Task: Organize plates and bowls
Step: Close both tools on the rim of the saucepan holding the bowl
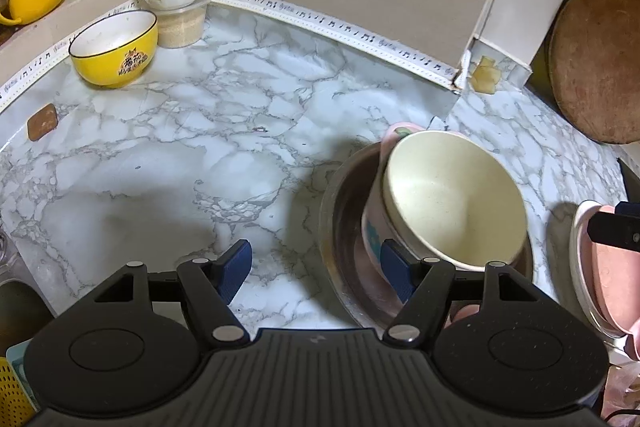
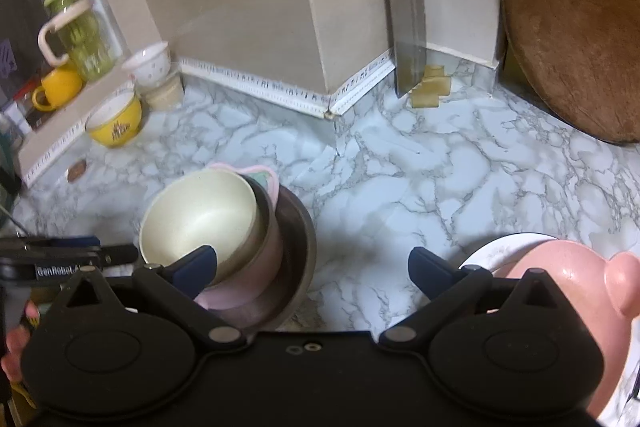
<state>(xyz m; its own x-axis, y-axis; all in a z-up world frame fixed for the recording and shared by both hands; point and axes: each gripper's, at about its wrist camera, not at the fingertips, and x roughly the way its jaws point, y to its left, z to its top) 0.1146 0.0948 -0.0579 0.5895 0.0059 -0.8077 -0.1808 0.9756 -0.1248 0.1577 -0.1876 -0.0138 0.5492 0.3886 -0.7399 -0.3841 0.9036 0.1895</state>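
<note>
Left hand-held gripper (image 1: pixel 316 269) hovers spread over the marble worktop (image 1: pixel 168 147), gripping nothing; beside it the cream bowl (image 1: pixel 452 199) sits tilted, nested in a pink bowl (image 1: pixel 374 235) inside the metal basin (image 1: pixel 340 227); right hand-held gripper (image 2: pixel 312 273) spread too, empty.

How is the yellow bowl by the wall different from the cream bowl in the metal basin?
The yellow bowl stands upright, alone on the counter; the cream bowl leans tilted, nested in a pink bowl. The yellow one carries a printed design; the cream one is plain. Both are empty.
</note>
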